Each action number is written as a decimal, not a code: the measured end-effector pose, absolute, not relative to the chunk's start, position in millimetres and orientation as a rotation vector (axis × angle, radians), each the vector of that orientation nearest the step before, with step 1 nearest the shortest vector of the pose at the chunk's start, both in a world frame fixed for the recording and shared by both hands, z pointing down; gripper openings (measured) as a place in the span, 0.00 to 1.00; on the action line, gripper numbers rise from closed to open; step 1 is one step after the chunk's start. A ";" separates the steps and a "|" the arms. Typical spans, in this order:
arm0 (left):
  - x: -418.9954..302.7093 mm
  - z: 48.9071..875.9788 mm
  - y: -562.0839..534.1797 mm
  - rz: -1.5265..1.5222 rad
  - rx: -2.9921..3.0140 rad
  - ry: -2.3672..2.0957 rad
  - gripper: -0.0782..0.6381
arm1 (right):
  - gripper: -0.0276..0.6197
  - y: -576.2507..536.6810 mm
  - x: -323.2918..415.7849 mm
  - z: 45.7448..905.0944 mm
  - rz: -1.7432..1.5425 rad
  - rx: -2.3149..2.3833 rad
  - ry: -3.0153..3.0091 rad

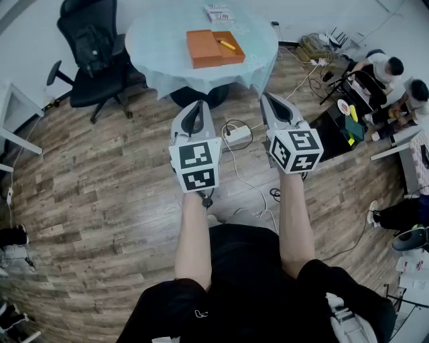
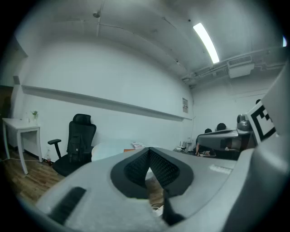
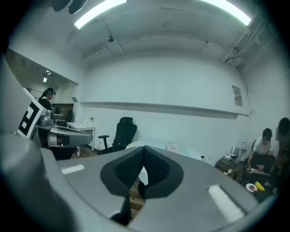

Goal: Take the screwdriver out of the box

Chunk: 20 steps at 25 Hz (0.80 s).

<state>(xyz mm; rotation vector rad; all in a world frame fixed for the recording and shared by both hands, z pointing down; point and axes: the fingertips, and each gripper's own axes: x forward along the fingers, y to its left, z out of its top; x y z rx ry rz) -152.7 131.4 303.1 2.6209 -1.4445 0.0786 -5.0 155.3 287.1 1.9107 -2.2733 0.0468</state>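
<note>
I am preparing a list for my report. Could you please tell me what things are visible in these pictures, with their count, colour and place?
table: one, round, pale blue cloth, ahead in the middle
box: one, orange, open, on the table
screwdriver: one, yellow, in the box's right part
packet: one, white, table's far edge
office chair: one, black, left of the table
desk: one, white, far left
power strip: one, white, on the wooden floor, with cables
other people: at least two, seated at the right
left gripper: one, grey, shut, empty
right gripper: one, grey, shut, empty
</note>
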 end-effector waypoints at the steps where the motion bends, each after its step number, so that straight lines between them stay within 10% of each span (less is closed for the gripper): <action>1: -154.2 303.4 128.2 0.072 2.619 -1.447 0.11 | 0.06 154.1 -2.7 286.9 0.049 1.936 -2.269; 20: -167.5 306.9 103.9 -0.019 2.538 -1.472 0.11 | 0.06 150.9 13.6 285.4 0.058 1.959 -2.287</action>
